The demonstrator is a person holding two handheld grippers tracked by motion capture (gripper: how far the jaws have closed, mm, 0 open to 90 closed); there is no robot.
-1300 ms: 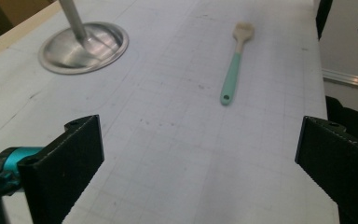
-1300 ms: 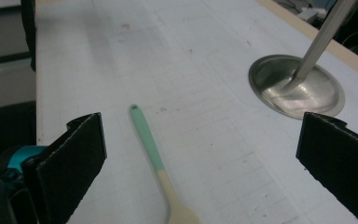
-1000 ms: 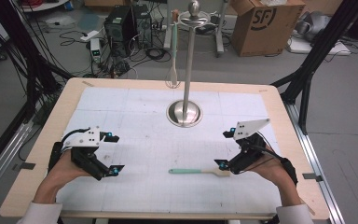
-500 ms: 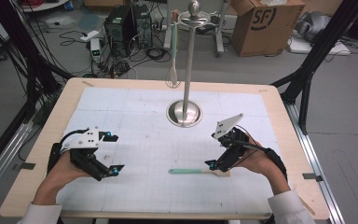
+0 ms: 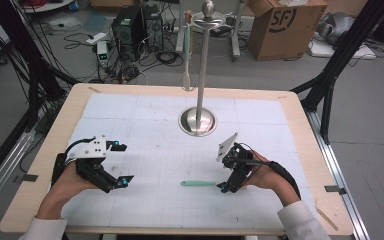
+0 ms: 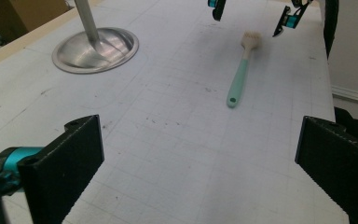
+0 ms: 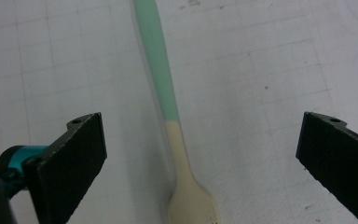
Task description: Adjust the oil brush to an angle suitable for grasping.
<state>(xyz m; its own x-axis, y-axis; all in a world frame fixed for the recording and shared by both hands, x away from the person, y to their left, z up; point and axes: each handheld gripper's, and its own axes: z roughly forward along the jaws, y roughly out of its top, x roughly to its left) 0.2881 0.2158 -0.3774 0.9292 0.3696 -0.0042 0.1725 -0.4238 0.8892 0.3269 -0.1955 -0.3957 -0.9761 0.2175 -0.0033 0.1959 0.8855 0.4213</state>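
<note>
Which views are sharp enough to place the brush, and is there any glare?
Left gripper view: brush crisp; stand base mirrors light. Right gripper view: brush handle slightly soft, no glare. High view: right gripper hides the bristle end; even lighting.

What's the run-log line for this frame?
right claw: open, over brush, head end, not gripping | left claw: open, idle above table | brush: flat on table | stand: upright, utensil hanging
</note>
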